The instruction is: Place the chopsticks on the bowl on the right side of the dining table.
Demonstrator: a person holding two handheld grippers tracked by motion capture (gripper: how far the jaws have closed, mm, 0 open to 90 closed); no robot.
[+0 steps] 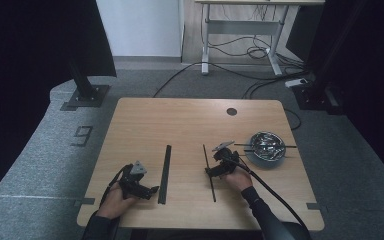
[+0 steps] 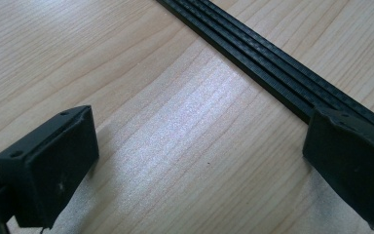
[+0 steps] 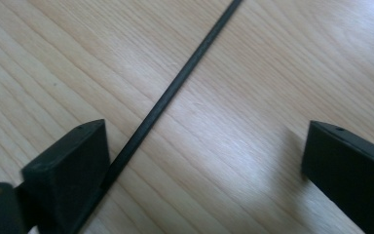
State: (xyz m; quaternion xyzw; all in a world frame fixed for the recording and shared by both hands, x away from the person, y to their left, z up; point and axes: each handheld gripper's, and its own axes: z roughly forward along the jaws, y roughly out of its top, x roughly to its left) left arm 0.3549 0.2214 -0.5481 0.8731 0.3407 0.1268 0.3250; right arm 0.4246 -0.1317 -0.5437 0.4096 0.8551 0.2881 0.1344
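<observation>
A flat black ribbed strip (image 1: pixel 165 173) lies lengthwise on the wooden table (image 1: pixel 190 120), left of centre. My left gripper (image 1: pixel 150 191) sits just left of the strip's near end, open. In the left gripper view the strip (image 2: pixel 268 63) runs diagonally and passes under the right jaw, with bare wood between the jaws. A thin black rod (image 1: pixel 209 172) lies right of centre. My right gripper (image 1: pixel 211 171) is low over it, open. In the right gripper view the rod (image 3: pixel 175 87) runs diagonally beside the left jaw.
A metal bowl (image 1: pixel 265 147) with shiny parts inside stands at the table's right, with thin black rods (image 1: pixel 265 146) laid across its rim. A round cable hole (image 1: pixel 231 111) is near the far edge. Cables and a desk frame stand on the floor beyond.
</observation>
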